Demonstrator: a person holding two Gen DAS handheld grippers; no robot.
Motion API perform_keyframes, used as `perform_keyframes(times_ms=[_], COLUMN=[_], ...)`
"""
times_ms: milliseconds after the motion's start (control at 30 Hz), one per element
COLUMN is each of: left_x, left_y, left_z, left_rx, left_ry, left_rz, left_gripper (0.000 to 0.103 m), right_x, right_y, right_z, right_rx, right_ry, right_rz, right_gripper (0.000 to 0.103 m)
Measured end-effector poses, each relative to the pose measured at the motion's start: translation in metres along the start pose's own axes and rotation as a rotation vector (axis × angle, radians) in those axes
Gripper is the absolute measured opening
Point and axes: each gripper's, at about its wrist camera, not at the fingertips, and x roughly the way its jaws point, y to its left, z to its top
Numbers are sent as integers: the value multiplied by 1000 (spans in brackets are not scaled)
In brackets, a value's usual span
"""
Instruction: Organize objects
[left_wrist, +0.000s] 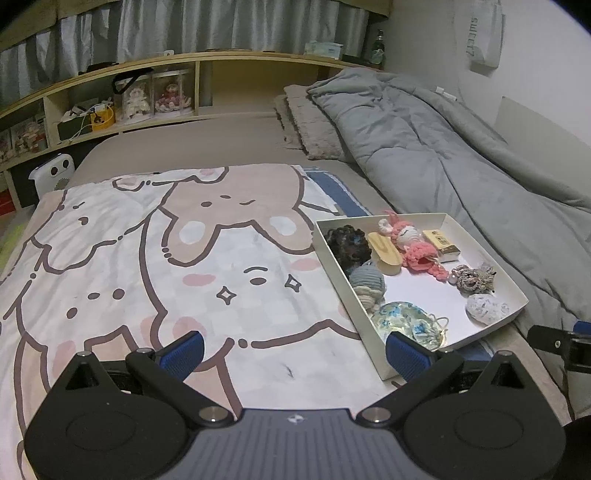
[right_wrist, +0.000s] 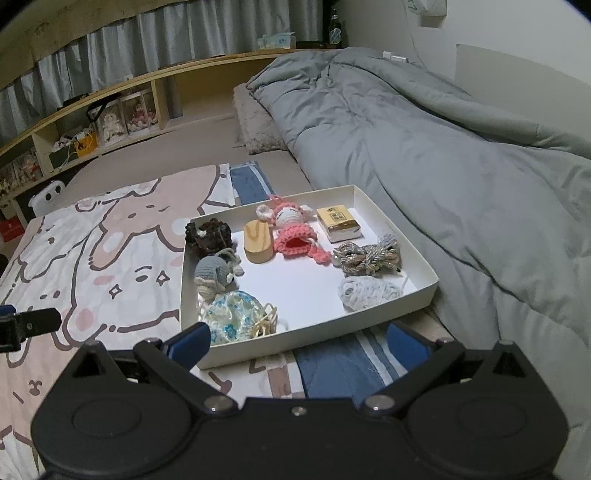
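We hold both tools low over the bed, each with its blue pads spread wide and nothing between them. The left tool (left_wrist: 293, 352) hovers over the cartoon blanket (left_wrist: 147, 258), with its right pad just at the near corner of the white tray (left_wrist: 515, 291). The right tool (right_wrist: 299, 343) faces the tray's near wall head on.

The things to organize all lie inside the tray: a dark crochet toy (right_wrist: 208, 236), a grey crochet toy (right_wrist: 216, 275), a floral pouch (right_wrist: 236, 321), a wooden block (right_wrist: 258, 242), a pink doll (right_wrist: 295, 230), a gold box (right_wrist: 338, 221), a cord bundle (right_wrist: 365, 256) and a pale bundle (right_wrist: 369, 291). They crowd the left and far sides, while the middle of the tray floor is bare. Nothing lies loose on the blanket that we can see.

We judge that the step in hand is choosing and reaching for one item. To do it well, we go in with the right tool, which is squarely lined up, and come down from above so the pads clear the tray wall. The floral pouch is nearest; we straddle its body, not its loose strings, and close gently since it is soft. We keep the left tool ready at the corner to steady the light tray if it slides on the bedding.
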Motion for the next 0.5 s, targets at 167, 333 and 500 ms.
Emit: perform_keyframes(times_ms=[167,333,500], left_x=[0,1,1], left_y=[0,-1,-3], left_z=[0,-1,-2], left_rx=[4,14,25], left_ry=[-2,-6,-5], left_rz=[4,12,21], left_gripper=[103,103,103], right_x=[0,1,1], right_y=[-1,-3,-3], right_z=[1,1,1], right_rx=[8,13,13], right_ry=[4,9,9], right_rz=[1,3,5], right_gripper=[103,103,103])
